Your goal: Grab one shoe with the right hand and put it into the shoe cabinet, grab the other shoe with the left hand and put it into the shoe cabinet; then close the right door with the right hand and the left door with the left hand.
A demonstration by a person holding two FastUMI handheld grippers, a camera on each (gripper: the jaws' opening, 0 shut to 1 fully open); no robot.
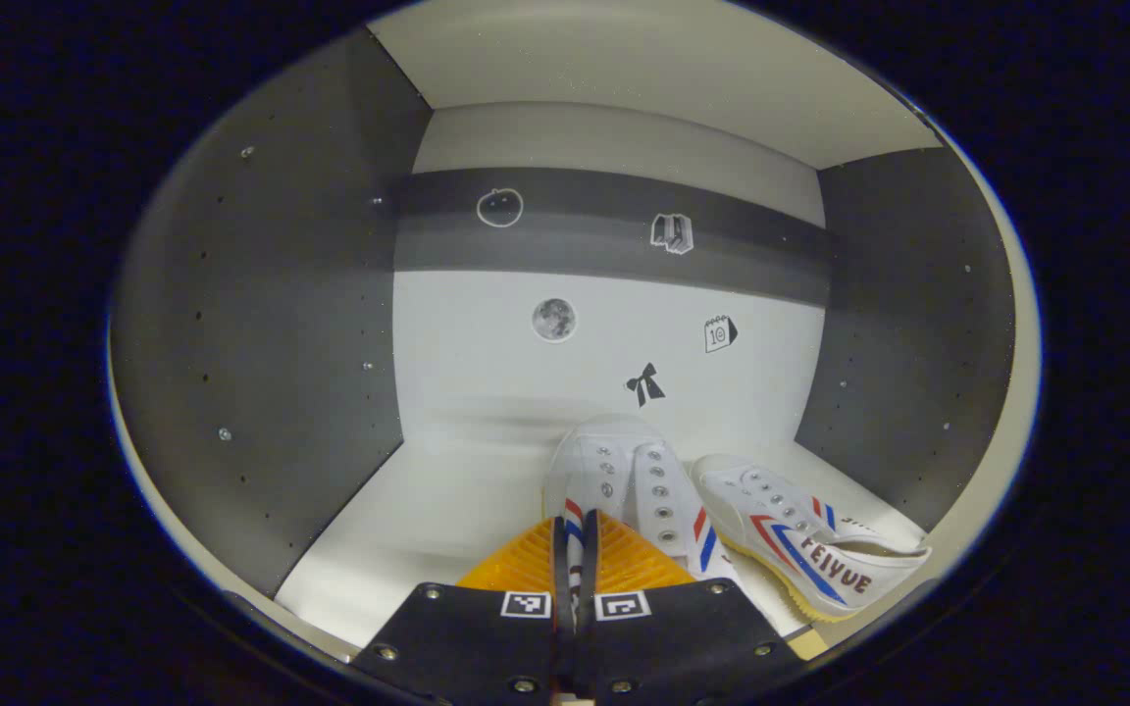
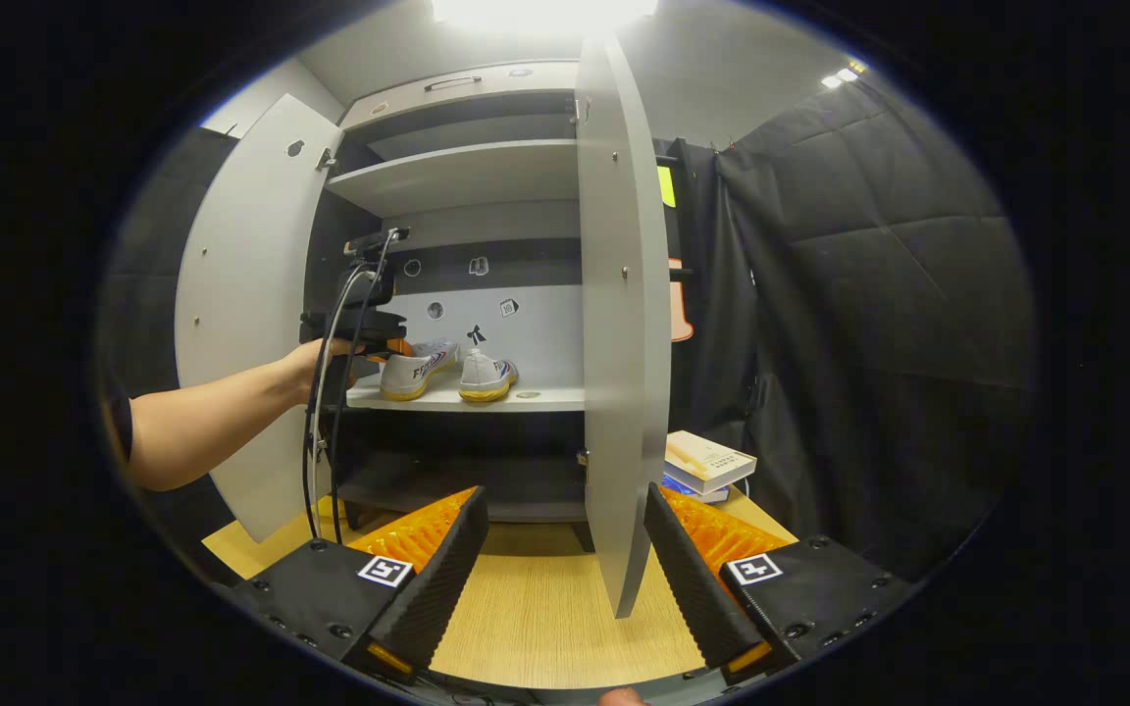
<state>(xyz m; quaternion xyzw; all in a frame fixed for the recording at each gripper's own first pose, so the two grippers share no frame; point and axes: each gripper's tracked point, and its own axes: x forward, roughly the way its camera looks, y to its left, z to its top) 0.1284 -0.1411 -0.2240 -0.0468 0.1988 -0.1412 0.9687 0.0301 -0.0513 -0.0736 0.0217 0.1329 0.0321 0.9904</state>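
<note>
Both shoes are on the shelf (image 2: 545, 398) now. My left gripper (image 1: 575, 554) is clamped on the second shoe (image 1: 624, 480), first shoe (image 1: 800, 539) at its 3 o'clock. My right gripper (image 2: 560, 549) hangs wide open, right door (image 2: 624, 324) at 12 o'clock. Both doors are yet to close.
</note>
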